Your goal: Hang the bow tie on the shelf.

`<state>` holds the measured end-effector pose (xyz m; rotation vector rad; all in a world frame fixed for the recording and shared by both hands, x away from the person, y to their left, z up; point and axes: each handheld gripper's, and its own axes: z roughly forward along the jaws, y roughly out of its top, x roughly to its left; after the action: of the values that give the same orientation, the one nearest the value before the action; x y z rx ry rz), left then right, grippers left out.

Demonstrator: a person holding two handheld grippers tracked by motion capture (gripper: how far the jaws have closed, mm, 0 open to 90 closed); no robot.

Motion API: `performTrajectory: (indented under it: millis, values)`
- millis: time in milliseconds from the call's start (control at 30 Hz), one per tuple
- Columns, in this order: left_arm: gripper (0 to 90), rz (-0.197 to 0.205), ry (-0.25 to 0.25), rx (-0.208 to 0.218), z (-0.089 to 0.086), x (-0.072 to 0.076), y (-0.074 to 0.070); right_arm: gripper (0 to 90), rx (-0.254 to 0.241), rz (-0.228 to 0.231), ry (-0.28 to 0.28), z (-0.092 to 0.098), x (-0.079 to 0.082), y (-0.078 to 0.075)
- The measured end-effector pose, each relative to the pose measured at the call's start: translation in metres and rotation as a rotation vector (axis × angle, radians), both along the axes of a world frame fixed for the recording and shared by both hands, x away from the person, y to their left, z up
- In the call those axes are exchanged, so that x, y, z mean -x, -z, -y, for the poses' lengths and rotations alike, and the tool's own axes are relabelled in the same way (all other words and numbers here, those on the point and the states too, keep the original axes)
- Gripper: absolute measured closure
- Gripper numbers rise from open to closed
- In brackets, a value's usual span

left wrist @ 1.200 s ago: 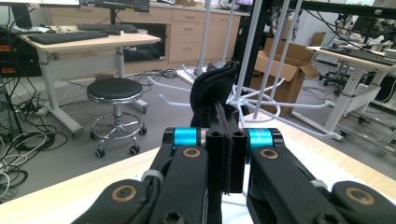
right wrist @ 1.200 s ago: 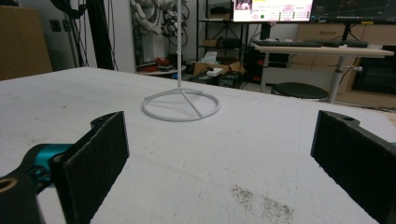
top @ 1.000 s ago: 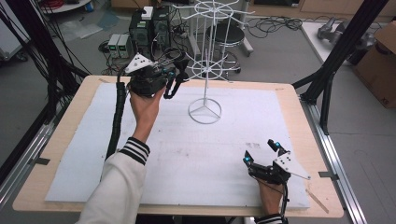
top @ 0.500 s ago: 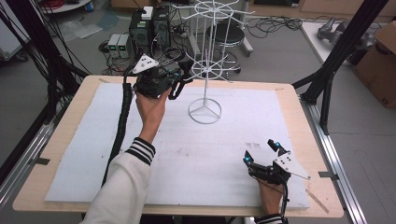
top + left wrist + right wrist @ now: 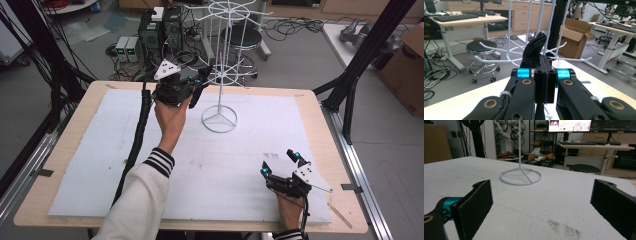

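A: Glove [image 5: 534, 51], black — where was it in the high view?
B: Hard to make out there. The left gripper [image 5: 199, 87] was lifted over the far side of the desk [image 5: 65, 150], right beside the white wire rack [image 5: 220, 75], its jaws pointing at the lower ring of hooks. Something dark sat between them, too small to tell.

A: And the right gripper [image 5: 280, 164]?
B: It rested near the desk's front right corner on the white mat [image 5: 240, 165], well apart from the rack, with its jaws spread and nothing between them.

A: The left gripper view?
B: The jaws were clamped together on the glove, which stuck up from them, limp and folded. The rack's hooks [image 5: 486, 60] lay just behind it, and a stool [image 5: 481, 47] stood on the floor beyond.

A: The right gripper view?
B: Both pads [image 5: 476, 205] stood wide apart, low over the mat. The rack's ring base [image 5: 521, 177] lay ahead of them.
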<state>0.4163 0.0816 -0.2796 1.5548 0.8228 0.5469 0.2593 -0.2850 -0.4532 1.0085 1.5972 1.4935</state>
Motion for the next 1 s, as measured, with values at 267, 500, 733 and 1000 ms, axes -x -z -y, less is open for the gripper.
performTrajectory:
  millis: [267, 500, 733, 1000]
  values:
    - [89.4, -0.012, 0.005, -0.009, 0.006, -0.002, 0.004, 3.2, -0.003, -0.004, 0.001, 0.000, 0.000, 0.000]
    - [89.4, -0.018, 0.014, -0.027, 0.011, -0.002, 0.007, 3.2, -0.004, -0.005, 0.001, 0.000, 0.000, 0.000]
    - [89.0, -0.034, 0.044, -0.033, 0.014, -0.001, 0.008, 3.2, -0.004, -0.003, 0.001, 0.000, 0.000, 0.000]
    - [73.1, -0.045, 0.091, -0.006, 0.015, 0.005, 0.008, 3.2, -0.001, 0.004, 0.003, 0.000, 0.000, 0.000]
